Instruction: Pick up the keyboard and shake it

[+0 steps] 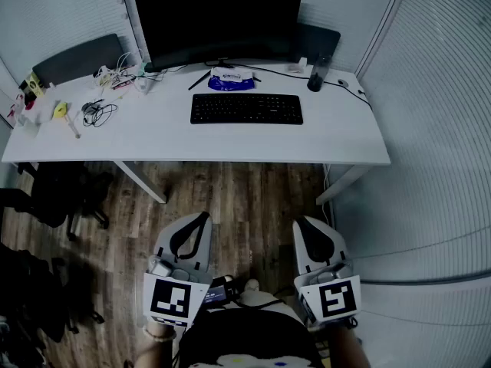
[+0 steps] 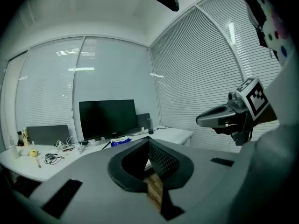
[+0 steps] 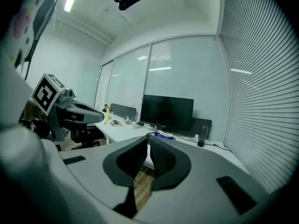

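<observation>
A black keyboard (image 1: 246,108) lies flat on the white desk (image 1: 153,138), in front of a large dark monitor (image 1: 220,21). Both grippers hang low over the wooden floor, well short of the desk's front edge and apart from the keyboard. My left gripper (image 1: 202,218) is shut with nothing between its jaws, and my right gripper (image 1: 304,222) is shut and empty too. In the left gripper view the shut jaws (image 2: 148,139) point toward the desk, and the body hides the keyboard. The right gripper view shows the same: shut jaws (image 3: 147,138) with the monitor (image 3: 167,112) beyond.
A blue packet (image 1: 232,81) and a dark bottle (image 1: 315,75) stand behind the keyboard. Cables and small items (image 1: 96,110) clutter the desk's left end. An office chair (image 1: 65,198) sits under the desk at left. Blinds (image 1: 437,129) line the right wall.
</observation>
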Action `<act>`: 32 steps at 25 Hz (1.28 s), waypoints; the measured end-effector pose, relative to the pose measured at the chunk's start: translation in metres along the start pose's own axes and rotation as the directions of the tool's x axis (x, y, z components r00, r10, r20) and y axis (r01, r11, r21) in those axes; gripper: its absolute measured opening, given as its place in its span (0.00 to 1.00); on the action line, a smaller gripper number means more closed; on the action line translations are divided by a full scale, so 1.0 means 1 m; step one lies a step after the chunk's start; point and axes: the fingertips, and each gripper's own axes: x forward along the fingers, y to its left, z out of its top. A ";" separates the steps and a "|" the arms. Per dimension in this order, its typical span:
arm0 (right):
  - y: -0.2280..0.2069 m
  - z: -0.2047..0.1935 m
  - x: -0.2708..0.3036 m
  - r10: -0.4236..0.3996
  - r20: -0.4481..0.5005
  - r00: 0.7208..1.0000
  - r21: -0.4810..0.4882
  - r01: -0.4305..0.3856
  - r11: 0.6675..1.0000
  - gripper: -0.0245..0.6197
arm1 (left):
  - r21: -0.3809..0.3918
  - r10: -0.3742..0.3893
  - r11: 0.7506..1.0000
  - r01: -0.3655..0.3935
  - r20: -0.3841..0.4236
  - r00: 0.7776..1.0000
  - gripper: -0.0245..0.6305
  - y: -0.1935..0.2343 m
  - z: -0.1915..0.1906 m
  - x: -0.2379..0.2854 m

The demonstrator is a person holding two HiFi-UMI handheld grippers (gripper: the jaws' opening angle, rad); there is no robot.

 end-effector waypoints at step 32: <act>-0.027 -0.007 -0.011 0.043 0.030 0.999 0.067 -0.045 0.997 0.11 | 0.015 0.065 0.998 -0.065 0.006 0.998 0.06 -0.020 0.009 0.007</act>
